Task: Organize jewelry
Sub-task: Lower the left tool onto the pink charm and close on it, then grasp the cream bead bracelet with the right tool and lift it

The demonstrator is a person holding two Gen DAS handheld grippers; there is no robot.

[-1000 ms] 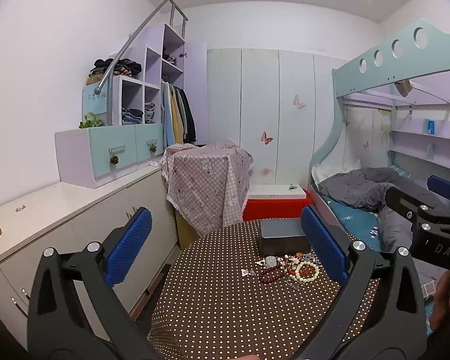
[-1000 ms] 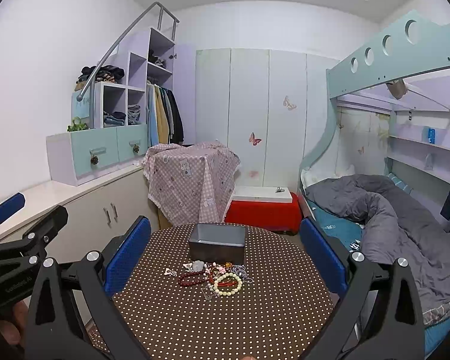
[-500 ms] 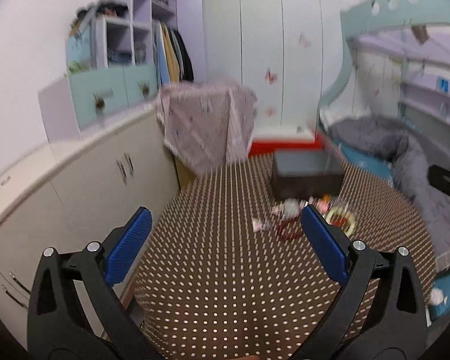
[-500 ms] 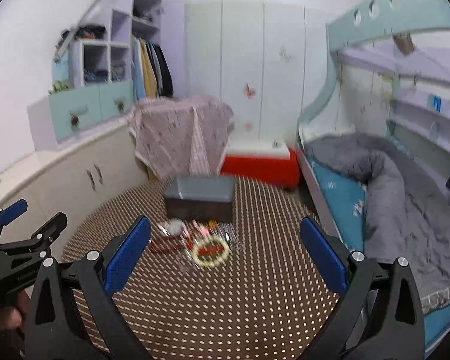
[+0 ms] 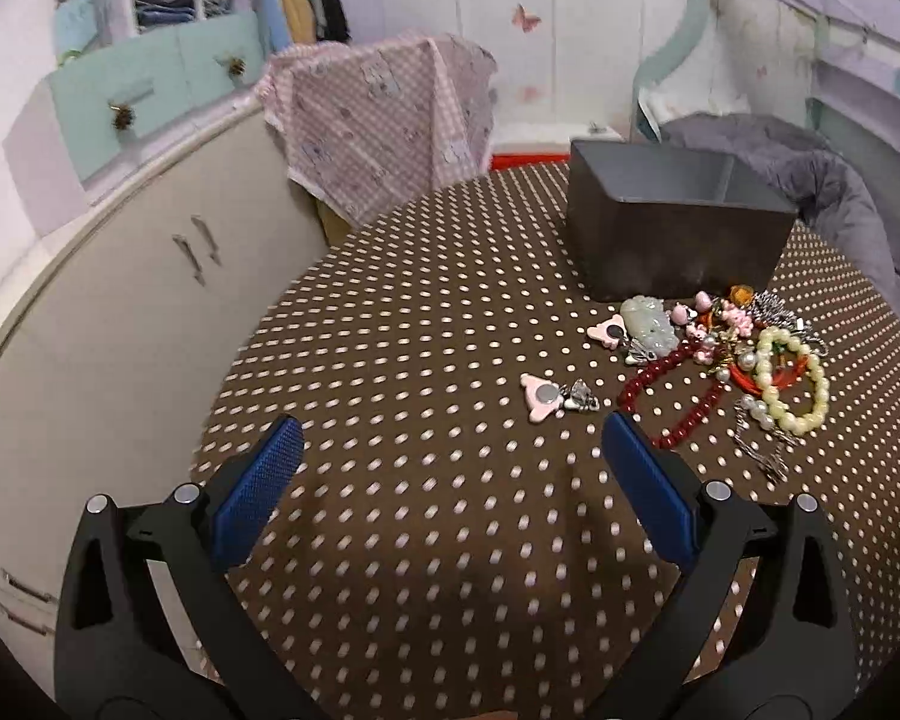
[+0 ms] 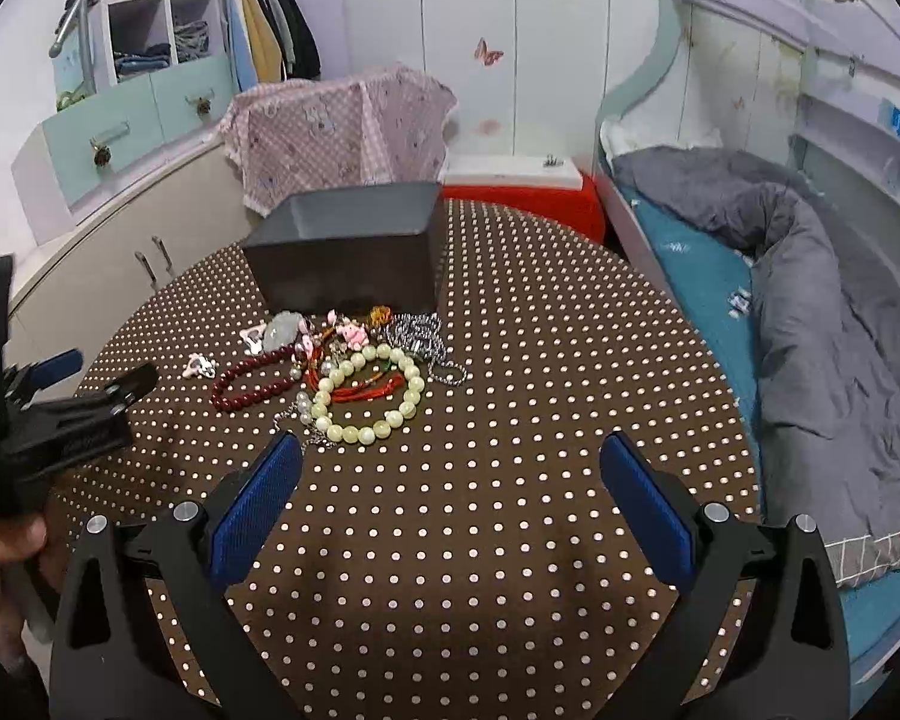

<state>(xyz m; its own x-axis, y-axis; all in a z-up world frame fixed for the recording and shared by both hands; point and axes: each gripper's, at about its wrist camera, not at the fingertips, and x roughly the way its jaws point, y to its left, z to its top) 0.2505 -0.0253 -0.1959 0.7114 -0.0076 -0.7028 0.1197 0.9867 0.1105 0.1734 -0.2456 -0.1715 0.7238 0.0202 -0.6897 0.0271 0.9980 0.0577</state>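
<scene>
A pile of jewelry lies on the brown dotted round table (image 5: 420, 480): a cream bead bracelet (image 6: 369, 399), a dark red bead bracelet (image 6: 252, 381), a pale jade pendant (image 5: 651, 324), pink charms (image 5: 543, 396) and silver chains (image 6: 426, 339). An open dark grey box (image 6: 348, 261) stands just behind the pile; it also shows in the left wrist view (image 5: 672, 228). My left gripper (image 5: 450, 477) is open and empty above the table, left of the pile. My right gripper (image 6: 450, 480) is open and empty, in front of the pile.
A white cabinet (image 5: 120, 312) runs along the left wall. A pink checked cloth (image 6: 336, 126) covers something behind the table. A bed with a grey duvet (image 6: 810, 276) lies to the right. A red and white box (image 6: 522, 186) sits on the floor behind.
Both grippers have dropped down and moved forward toward the table, so the jewelry and the box now look much nearer. Both stay open.
</scene>
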